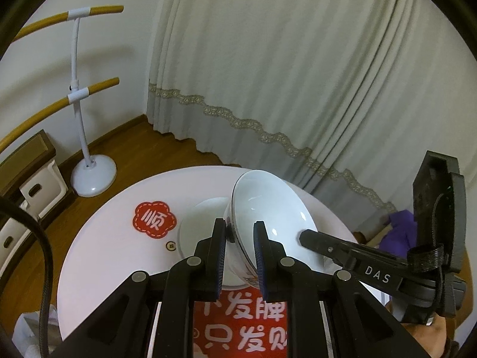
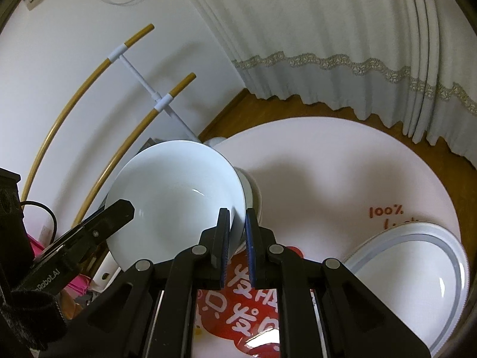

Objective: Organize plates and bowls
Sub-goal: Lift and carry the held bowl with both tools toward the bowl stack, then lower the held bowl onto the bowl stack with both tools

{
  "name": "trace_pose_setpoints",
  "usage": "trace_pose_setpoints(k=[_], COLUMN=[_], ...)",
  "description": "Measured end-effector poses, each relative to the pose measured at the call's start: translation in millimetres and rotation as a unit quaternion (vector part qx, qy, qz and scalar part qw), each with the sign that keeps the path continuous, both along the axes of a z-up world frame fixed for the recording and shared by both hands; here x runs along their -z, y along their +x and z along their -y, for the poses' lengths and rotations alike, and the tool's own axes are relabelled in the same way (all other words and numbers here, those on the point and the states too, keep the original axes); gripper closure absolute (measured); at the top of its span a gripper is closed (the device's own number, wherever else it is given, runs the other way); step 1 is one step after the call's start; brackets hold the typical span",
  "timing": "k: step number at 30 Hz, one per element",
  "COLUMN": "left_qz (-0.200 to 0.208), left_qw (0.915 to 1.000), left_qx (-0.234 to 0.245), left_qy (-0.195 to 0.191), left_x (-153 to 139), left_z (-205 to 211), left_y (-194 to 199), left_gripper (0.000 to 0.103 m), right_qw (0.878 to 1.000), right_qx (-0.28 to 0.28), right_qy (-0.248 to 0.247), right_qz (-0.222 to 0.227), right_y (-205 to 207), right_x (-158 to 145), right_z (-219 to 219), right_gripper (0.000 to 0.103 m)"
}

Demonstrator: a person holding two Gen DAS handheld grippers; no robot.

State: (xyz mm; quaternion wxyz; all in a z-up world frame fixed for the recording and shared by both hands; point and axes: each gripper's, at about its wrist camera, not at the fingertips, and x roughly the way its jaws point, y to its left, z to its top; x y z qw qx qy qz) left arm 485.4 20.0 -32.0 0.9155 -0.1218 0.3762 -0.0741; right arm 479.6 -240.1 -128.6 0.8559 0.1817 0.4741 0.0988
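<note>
A white bowl [image 1: 268, 208] is held tilted above the round white table [image 1: 119, 238], its opening turned to the right. My left gripper [image 1: 238, 253] is shut on the bowl's left rim. My right gripper [image 2: 238, 238] is shut on the same bowl [image 2: 176, 203] at its right rim; its finger also shows in the left wrist view [image 1: 325, 246]. Under the bowl lies a white plate or bowl [image 1: 202, 217], partly hidden. A stack of white plates with grey bands [image 2: 417, 274] sits on the table [image 2: 328, 173] at the right.
The table carries red printed decorations [image 1: 155, 219]. A white stand with yellow curved rails [image 1: 80, 95] is on the wooden floor at the left. A curtain [image 1: 298, 74] hangs behind. White drawers [image 1: 38, 191] are at the far left.
</note>
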Motion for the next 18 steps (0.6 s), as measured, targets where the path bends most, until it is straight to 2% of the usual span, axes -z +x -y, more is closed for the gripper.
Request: trace_pose_setpoints(k=[18], left_qz=[-0.04], left_qw=[0.9991], left_qx=[-0.007], left_qy=[-0.01], left_x=[22.8], left_z=[-1.1], left_y=[56.4], left_gripper=[0.089], right_qw=[1.0], right_qx=[0.001], right_qy=[-0.016], right_qz=[-0.014], right_y=[13.1], right_x=[19.0], right_z=[-11.4], right_gripper=[0.093])
